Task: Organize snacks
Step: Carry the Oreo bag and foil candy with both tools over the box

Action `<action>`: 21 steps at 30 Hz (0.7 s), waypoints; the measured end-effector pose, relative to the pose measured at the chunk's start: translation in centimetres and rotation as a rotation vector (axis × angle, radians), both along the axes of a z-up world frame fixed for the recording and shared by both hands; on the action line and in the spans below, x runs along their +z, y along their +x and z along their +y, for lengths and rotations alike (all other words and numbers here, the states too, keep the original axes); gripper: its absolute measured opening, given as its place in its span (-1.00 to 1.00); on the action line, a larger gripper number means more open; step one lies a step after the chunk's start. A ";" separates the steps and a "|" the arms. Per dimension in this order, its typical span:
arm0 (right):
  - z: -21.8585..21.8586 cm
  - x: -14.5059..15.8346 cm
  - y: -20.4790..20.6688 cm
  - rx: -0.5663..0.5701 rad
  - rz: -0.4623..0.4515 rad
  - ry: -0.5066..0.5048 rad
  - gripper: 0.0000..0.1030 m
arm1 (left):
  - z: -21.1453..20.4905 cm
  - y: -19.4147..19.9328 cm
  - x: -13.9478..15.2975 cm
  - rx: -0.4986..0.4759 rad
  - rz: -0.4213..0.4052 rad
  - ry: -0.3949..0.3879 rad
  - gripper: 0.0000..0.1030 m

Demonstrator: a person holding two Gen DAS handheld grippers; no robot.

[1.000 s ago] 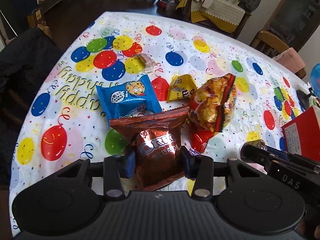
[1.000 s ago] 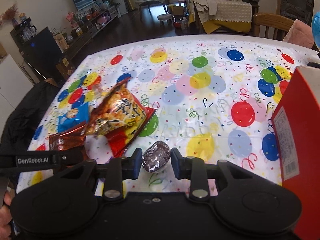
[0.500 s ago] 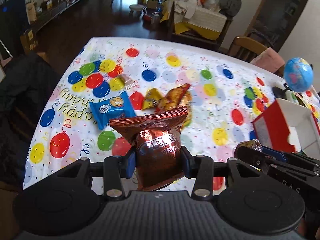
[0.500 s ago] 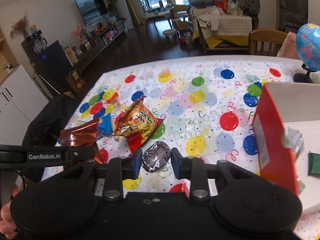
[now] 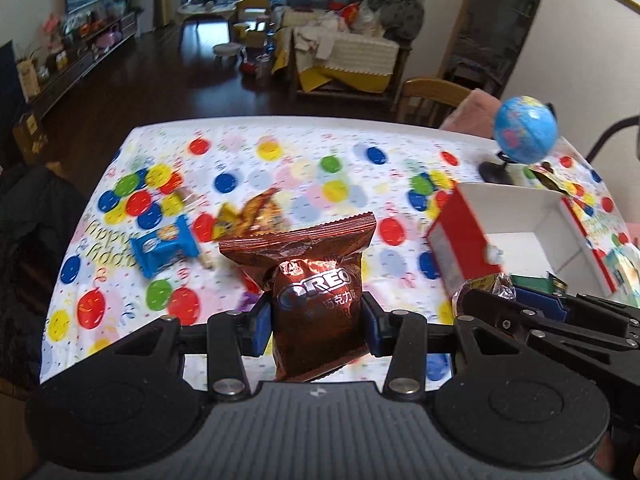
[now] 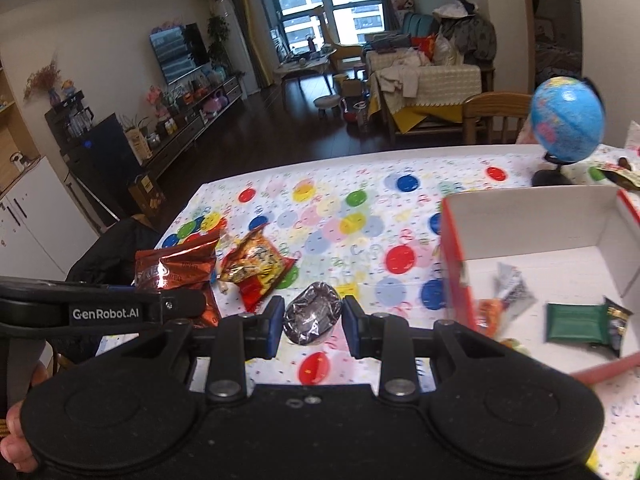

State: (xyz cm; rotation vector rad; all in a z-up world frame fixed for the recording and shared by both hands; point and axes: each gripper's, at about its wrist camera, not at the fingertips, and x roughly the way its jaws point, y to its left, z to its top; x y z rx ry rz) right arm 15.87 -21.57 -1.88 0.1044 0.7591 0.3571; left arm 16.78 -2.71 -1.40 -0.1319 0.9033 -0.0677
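Note:
My left gripper (image 5: 316, 326) is shut on a brown Oreo packet (image 5: 312, 292) and holds it above the table; the packet also shows in the right wrist view (image 6: 176, 268). My right gripper (image 6: 312, 322) is shut on a small silver foil-wrapped snack (image 6: 310, 314), held in the air left of the red box with white inside (image 6: 452, 256). The box (image 5: 452, 240) holds a green packet (image 6: 576, 322) and other small snacks. On the balloon tablecloth lie a blue cookie packet (image 5: 166, 246), a small yellow packet (image 5: 226, 218) and an orange-red chip bag (image 6: 256, 264).
A blue globe (image 6: 568, 120) on a black stand sits behind the box, with a snack packet (image 6: 618, 174) beside it. A small clear-wrapped sweet (image 5: 188, 198) lies at the table's far left. A wooden chair (image 5: 432, 100) stands at the far edge.
Both grippers have risen with their snacks still held, so the table looks smaller and lower. The red box has come further into both views, showing its inside.

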 end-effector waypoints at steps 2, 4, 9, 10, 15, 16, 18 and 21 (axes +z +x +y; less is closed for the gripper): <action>-1.3 0.4 -0.4 -0.014 -0.011 -0.002 -0.43 | -1.4 -0.2 0.5 -0.021 -0.011 0.002 -0.15; -2.6 0.7 -0.7 -0.029 -0.020 -0.003 -0.43 | -3.1 -0.1 1.0 -0.044 -0.021 0.005 -0.15; -6.8 1.3 -1.1 -0.077 -0.037 -0.011 -0.43 | -7.6 0.3 1.6 -0.102 -0.043 0.006 -0.15; -7.6 1.4 -1.2 -0.086 -0.039 -0.014 -0.43 | -8.5 0.5 1.7 -0.112 -0.045 0.004 -0.15; -11.9 1.3 -0.9 -0.138 -0.045 -0.021 -0.43 | -13.0 1.4 1.6 -0.157 -0.042 0.013 -0.15; -12.8 1.3 -0.9 -0.145 -0.044 -0.022 -0.43 | -13.8 1.6 1.5 -0.165 -0.042 0.012 -0.15; -14.3 1.1 -0.7 -0.158 -0.044 -0.024 -0.43 | -15.4 2.1 1.4 -0.175 -0.046 0.011 -0.15; -16.4 0.6 -0.2 -0.169 -0.040 -0.026 -0.43 | -17.7 2.8 1.0 -0.186 -0.041 0.019 -0.15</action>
